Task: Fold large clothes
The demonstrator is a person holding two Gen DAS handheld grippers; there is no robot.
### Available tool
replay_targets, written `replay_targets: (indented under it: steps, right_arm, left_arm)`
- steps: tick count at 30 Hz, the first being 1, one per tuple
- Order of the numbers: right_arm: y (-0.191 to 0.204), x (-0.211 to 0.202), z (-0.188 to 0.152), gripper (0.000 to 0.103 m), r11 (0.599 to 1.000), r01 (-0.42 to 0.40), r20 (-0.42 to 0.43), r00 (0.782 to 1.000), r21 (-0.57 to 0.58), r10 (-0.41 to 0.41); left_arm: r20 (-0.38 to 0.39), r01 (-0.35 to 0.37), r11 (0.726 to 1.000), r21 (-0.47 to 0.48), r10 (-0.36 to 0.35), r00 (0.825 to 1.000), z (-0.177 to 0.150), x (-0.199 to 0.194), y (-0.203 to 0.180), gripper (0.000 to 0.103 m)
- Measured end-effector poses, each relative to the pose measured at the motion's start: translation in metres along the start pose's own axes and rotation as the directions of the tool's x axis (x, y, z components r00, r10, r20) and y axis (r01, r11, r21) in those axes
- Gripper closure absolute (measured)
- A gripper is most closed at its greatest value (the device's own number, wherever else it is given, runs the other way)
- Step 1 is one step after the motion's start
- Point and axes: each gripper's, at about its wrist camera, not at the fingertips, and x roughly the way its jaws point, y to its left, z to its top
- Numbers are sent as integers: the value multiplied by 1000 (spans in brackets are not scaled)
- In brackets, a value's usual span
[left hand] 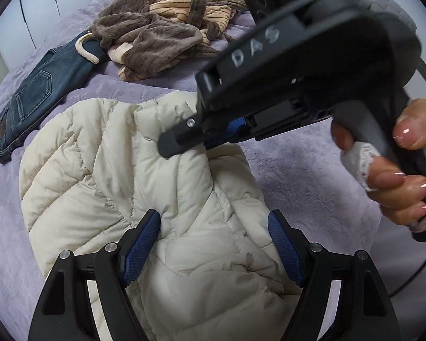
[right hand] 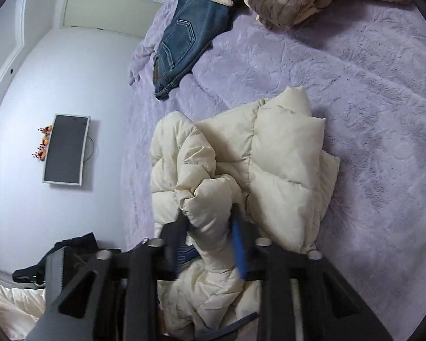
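A cream quilted puffer jacket (left hand: pixel 122 170) lies bunched on a lilac bed cover (left hand: pixel 312 176); it also shows in the right wrist view (right hand: pixel 281 164). My left gripper (left hand: pixel 214 244) is open, its blue-padded fingers (left hand: pixel 140 251) spread just above the jacket and holding nothing. My right gripper (right hand: pixel 210 227) is shut on a puffy fold of the jacket. In the left wrist view the right gripper (left hand: pixel 184 139) reaches in from the right, held by a hand (left hand: pixel 406 170), its tip pressed into the jacket's upper part.
Blue jeans (left hand: pixel 42 91) lie at the far left of the bed. A brown and tan striped pile of clothes (left hand: pixel 162 34) lies behind them. In the right wrist view, a wall screen (right hand: pixel 66 149) and a dark bag (right hand: pixel 56 258) are left of the bed.
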Motion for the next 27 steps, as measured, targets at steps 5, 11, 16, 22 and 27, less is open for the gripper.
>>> replay_targets:
  steps: [5, 11, 16, 22, 27]
  right_arm:
    - [-32, -1, -9, 92, 995, 96, -17, 995, 40, -96]
    - [-53, 12, -11, 92, 992, 113, -16, 993, 49, -113]
    - [-60, 14, -10, 92, 993, 100, -15, 995, 65, -99]
    - [-61, 14, -10, 92, 993, 99, -17, 995, 66, -98]
    - [-63, 15, -10, 92, 993, 90, -14, 996, 79, -89]
  left_arm:
    - [27, 126, 985, -117, -124, 992, -9, -35, 30, 25]
    - [111, 249, 861, -443, -223, 969, -31, -65, 119, 25]
    - [174, 376, 623, -686, -361, 916, -67, -33, 201, 25]
    - [223, 500, 480, -721, -523, 823, -88, 18, 223, 25]
    - [162, 462, 528, -712, -517, 841, -83, 39, 213, 15]
